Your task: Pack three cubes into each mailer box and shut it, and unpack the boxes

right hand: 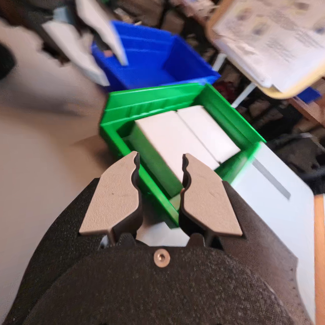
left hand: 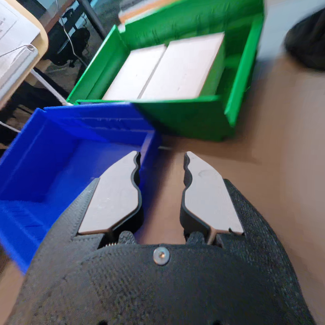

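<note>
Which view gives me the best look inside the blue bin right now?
The left wrist view: the blue bin sits close, its floor and inner walls visible with nothing in it. In the right wrist view it is farther off, blurred, partly hidden by the left tool.

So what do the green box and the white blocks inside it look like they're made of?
The green box looks like thin folded board with a smooth, slightly glossy coloured finish: its walls are thin and creased, with folded flaps. The two white blocks look smooth, matte and sharp-edged, possibly painted wood or foam; blur leaves it open.
</note>
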A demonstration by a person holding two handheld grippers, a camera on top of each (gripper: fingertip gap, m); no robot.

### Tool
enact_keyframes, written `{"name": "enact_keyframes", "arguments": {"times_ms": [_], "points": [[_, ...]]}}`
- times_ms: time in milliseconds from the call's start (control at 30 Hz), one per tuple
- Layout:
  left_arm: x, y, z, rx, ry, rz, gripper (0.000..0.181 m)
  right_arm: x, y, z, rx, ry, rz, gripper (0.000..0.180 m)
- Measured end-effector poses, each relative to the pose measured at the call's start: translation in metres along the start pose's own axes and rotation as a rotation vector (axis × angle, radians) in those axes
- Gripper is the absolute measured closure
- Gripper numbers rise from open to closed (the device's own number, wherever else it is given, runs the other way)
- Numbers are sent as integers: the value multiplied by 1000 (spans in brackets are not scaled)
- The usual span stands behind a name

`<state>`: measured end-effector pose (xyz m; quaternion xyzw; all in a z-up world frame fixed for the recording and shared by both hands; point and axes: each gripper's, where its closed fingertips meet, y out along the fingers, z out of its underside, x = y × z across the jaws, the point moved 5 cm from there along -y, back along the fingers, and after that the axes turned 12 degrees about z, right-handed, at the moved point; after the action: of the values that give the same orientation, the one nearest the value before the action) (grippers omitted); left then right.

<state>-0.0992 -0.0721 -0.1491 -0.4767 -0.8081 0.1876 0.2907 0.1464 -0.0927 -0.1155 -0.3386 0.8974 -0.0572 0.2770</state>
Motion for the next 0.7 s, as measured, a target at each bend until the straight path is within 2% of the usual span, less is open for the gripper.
{"name": "enact_keyframes", "arguments": {"times_ms": [133, 233, 333, 433, 500, 600, 700], "points": [[-40, -6, -24, -238, -311, 104, 124, -44, -13, 39, 19, 262, 271, 127], [-57, 13, -33, -327, -467, 107, 122, -49, -2, 62, 68, 328, 305, 126], [-52, 43, -32, -280, -527, 29, 121, -49, 18, 76, 161, 389, 246, 124], [-44, 63, -34, -275, -608, -9, 130, -47, 29, 81, 188, 419, 248, 141], [-39, 72, -34, -265, -606, -72, 132, -42, 32, 83, 200, 384, 249, 151], [-35, 76, -36, -232, -583, -181, 146, -45, 33, 84, 203, 369, 278, 155], [-33, 80, -38, -187, -543, -248, 150, -48, 32, 84, 205, 389, 296, 161]]}}
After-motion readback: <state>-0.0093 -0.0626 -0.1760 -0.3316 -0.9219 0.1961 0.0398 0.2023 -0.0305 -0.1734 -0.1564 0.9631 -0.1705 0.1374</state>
